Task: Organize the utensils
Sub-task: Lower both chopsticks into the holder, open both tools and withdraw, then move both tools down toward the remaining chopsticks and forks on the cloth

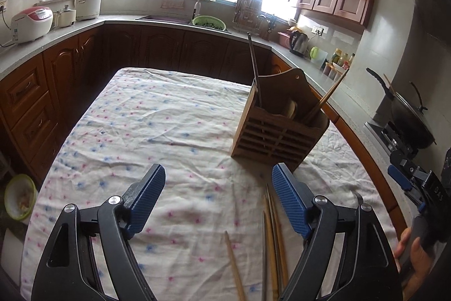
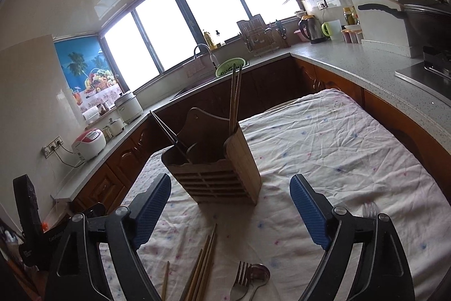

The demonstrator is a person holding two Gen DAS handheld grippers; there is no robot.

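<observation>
My left gripper [image 1: 218, 174] pointed forward and downward, its blue-padded jaws spread wide with nothing between them. My right gripper [image 2: 229, 185] was angled down too, jaws equally wide and empty. In the left view my right hand [image 1: 417, 253] showed at the edge, fingers wrapped around its gripper's handle.

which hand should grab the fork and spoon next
Right. The fork and spoon lie between the open right gripper fingers; the left gripper view shows only chopsticks.
</observation>
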